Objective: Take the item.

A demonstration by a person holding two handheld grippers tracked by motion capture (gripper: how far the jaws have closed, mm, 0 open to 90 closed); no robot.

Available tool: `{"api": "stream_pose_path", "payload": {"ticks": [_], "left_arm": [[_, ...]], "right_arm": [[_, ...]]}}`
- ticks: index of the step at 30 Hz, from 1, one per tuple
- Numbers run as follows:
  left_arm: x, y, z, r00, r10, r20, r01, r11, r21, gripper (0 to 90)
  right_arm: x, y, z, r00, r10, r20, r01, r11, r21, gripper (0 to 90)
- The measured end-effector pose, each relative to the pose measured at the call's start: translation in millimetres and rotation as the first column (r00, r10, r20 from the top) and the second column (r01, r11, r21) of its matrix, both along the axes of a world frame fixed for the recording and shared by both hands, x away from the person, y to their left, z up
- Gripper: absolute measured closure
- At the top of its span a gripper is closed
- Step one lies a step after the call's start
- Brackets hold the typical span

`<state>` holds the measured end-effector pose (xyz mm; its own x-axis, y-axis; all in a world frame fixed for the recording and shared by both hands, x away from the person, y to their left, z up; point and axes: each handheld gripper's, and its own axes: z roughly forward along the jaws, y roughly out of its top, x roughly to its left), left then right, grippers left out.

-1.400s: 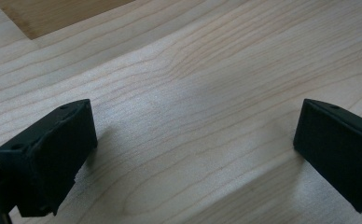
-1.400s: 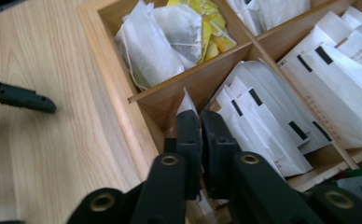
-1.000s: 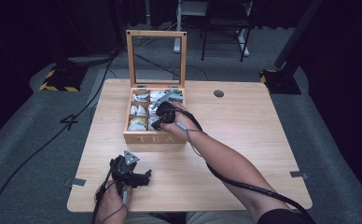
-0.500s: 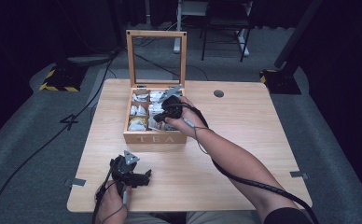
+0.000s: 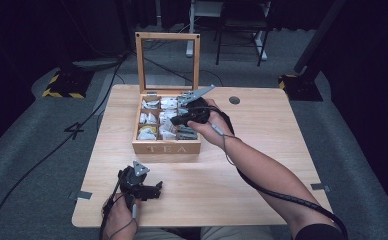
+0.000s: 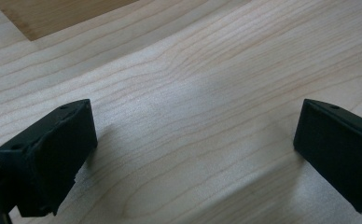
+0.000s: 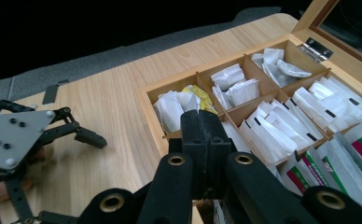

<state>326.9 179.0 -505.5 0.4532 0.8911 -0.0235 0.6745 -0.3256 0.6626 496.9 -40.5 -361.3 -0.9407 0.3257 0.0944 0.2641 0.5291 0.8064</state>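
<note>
A wooden tea box (image 5: 167, 148) marked TEA stands open at the table's middle, its compartments holding white tea bags (image 7: 281, 126), green-labelled packets (image 7: 356, 158) and a yellow bag (image 7: 198, 95). My right gripper (image 5: 176, 121) hovers over the box's right-hand compartments. In the right gripper view its jaws are pressed together (image 7: 201, 116), and nothing shows between them. My left gripper (image 5: 157, 190) rests low near the table's front left edge, well short of the box. Its jaws stand wide apart (image 6: 193, 140) over bare wood.
The box's glass-paned lid (image 5: 167, 35) stands upright at the back. The wooden table (image 5: 272, 145) has a round hole (image 5: 234, 100) at the back right. A black cable (image 5: 282, 195) trails along the right forearm. A chair (image 5: 242, 30) stands beyond the table.
The right gripper has shifted a little to the right and farther back over the box and turned, so its grey plate now sticks up. The left gripper has stayed put.
</note>
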Motion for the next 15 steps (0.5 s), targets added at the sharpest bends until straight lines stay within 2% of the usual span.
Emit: {"api": "stream_pose_path", "payload": {"ticks": [8, 15], "left_arm": [[3.5, -1.0, 0.1, 1.0, 0.005, -0.003, -0.005, 1.0, 0.001, 0.0], [3.4, -1.4, -0.1, 1.0, 0.008, -0.003, -0.008, 1.0, -0.004, 0.0]], "right_arm": [[-7.3, -36.4, 12.0, 0.999, -0.041, -0.015, 0.042, 0.997, 0.059, 90.0], [-19.8, -64.3, 23.3, 0.9994, -0.034, 0.006, 0.034, 0.995, 0.098, 90.0]]}}
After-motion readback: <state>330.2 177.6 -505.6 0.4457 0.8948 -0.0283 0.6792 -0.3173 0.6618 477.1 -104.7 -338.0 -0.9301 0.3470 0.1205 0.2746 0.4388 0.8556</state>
